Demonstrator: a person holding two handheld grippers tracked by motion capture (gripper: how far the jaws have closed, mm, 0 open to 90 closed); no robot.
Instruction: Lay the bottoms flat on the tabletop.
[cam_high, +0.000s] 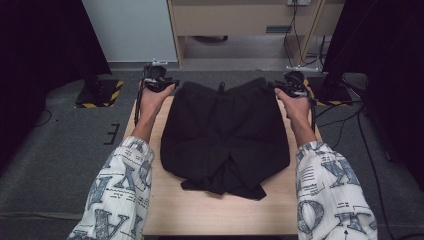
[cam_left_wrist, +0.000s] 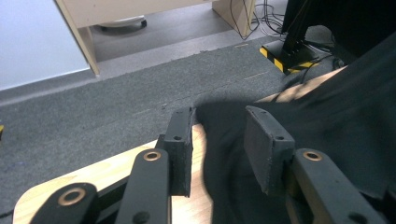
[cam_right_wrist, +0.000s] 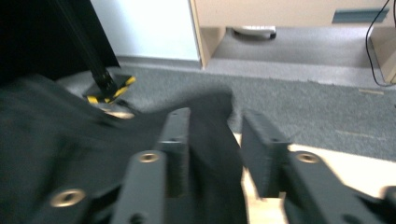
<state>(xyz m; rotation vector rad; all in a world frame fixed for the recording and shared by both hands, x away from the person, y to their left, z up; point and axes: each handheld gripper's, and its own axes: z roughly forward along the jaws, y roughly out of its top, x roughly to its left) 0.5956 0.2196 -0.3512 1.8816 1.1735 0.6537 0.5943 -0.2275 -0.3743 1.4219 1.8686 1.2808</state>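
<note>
**Both grippers at the far corners of the black shorts**

The black shorts (cam_high: 226, 135) lie flat on the wooden table (cam_high: 210, 212), waistband toward the far edge and leg openings toward the person. The garment covers most of the table's middle; bare wood shows along both sides and across the near edge.

Left gripper (cam_high: 159, 82): positioned at the far left corner of the shorts, at the waistband. In the left gripper view (cam_left_wrist: 219, 140) the jaws stand apart. The corner of the black fabric lies in the gap between them, over the table edge. The pads do not press on the cloth; space shows on both sides of it.

Right gripper (cam_high: 292, 85): positioned at the far right corner of the waistband. In the right gripper view (cam_right_wrist: 215, 144) the jaws are also parted. A fold of the black fabric runs up between them, close against the left pad and clear of the right one. This view is blurred.

Both forearms, in patterned white sleeves (cam_high: 120, 195), run along the table's two sides.
</note>
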